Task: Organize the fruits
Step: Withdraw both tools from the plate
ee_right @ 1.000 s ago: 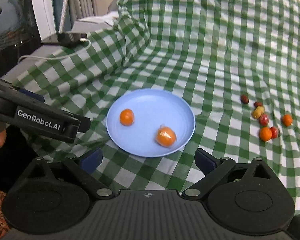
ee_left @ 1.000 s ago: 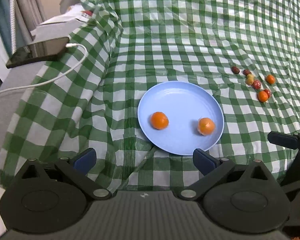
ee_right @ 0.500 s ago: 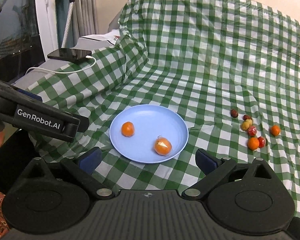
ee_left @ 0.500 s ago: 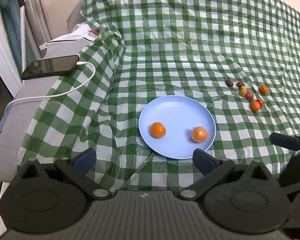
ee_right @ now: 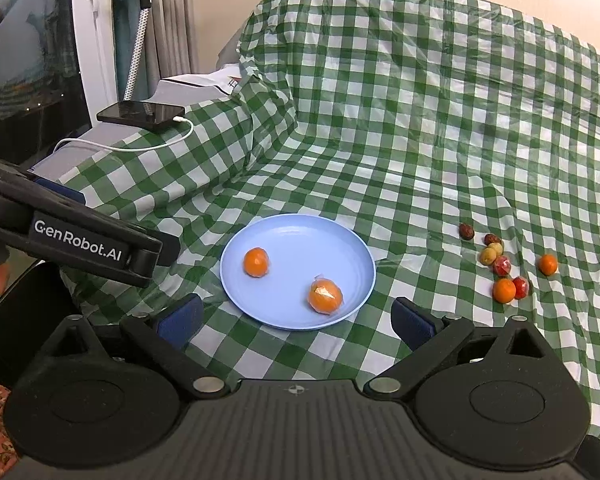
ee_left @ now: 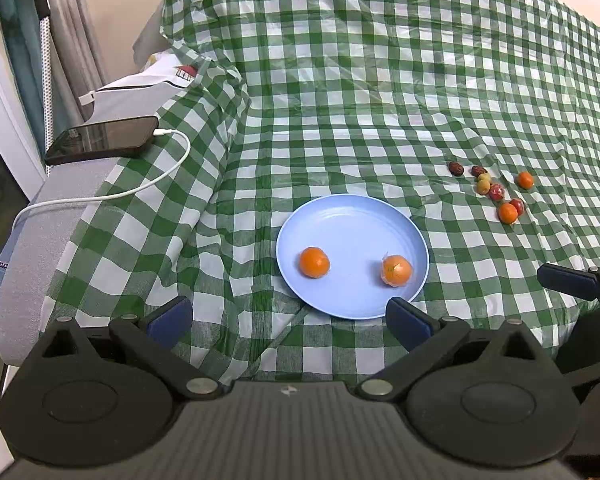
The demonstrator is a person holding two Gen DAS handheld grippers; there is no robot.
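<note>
- Left hand-held gripper (ee_left: 288, 316): spread wide, empty, just short of the blue plate (ee_left: 352, 216).
- On the plate: two oranges (ee_left: 314, 262).
- Right of the plate: loose fruits (ee_right: 504, 264), nearer the right hand-held gripper (ee_right: 296, 316), likewise released, empty.

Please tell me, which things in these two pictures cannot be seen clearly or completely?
- Small fruits beside the blue plate: too small in both views to name the dark and red ones.
- Tablecloth in front of the plate: hidden by each hand-held gripper's own body.
- Right hand-held gripper in the left wrist view: cut off by the right edge.
- Phone screen: dark, nothing readable.
</note>
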